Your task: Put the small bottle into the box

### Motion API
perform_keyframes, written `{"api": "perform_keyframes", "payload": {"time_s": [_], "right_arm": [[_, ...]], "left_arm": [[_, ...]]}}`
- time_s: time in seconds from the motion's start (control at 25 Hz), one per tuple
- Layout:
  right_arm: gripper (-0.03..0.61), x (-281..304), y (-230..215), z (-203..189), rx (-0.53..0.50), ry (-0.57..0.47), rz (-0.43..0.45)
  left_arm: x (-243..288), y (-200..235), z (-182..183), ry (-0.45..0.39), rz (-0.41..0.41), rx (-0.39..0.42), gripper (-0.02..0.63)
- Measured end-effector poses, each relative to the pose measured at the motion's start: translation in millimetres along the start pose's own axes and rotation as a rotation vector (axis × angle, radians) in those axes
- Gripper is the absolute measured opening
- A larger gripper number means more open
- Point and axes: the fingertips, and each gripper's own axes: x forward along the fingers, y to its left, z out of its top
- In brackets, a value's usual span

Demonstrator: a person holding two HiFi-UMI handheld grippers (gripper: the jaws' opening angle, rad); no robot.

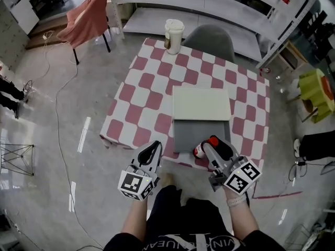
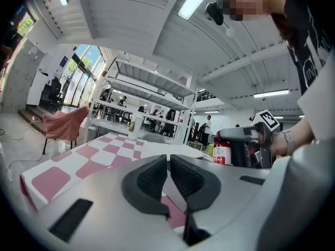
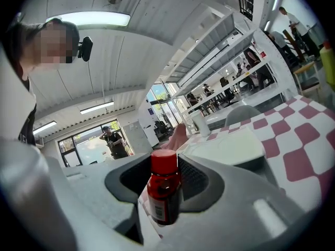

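Note:
The small bottle [image 3: 164,192] is dark red with a red cap and stands upright between the pads of my right gripper [image 3: 166,166], which is shut on it. In the head view that bottle [image 1: 199,151] is at the table's near edge, at the tip of my right gripper [image 1: 207,146], just in front of the box. The box [image 1: 194,136] is a grey tray with its cream lid [image 1: 201,103] lying open behind it. My left gripper [image 1: 155,146] hangs at the near left of the table, shut and empty [image 2: 168,163]. From it I see the bottle [image 2: 222,150] held off to the right.
The table has a pink-and-white checkered cloth [image 1: 152,82]. A lidded paper cup [image 1: 174,35] stands at its far edge, with a grey chair [image 1: 212,38] behind it. A chair draped in pink cloth [image 1: 86,17] stands far left, a green chair [image 1: 316,90] right, and cables lie on the floor.

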Motion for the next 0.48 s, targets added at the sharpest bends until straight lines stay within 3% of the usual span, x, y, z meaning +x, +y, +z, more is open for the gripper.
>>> {"api": "perform_keyframes", "payload": {"time_s": [0.28, 0.48], "right_arm": [[0.156, 23.4, -5.8, -3.5, 0.018, 0.033, -0.014], [0.156, 45.3, -12.1, -12.4, -0.023, 0.108, -0.018]], "left_arm": [[1.4, 9.7, -13.3, 0.009, 0.003, -0.052, 0.025], [3.8, 15.5, -20.8, 0.005, 0.008, -0.081, 0.025]]}}
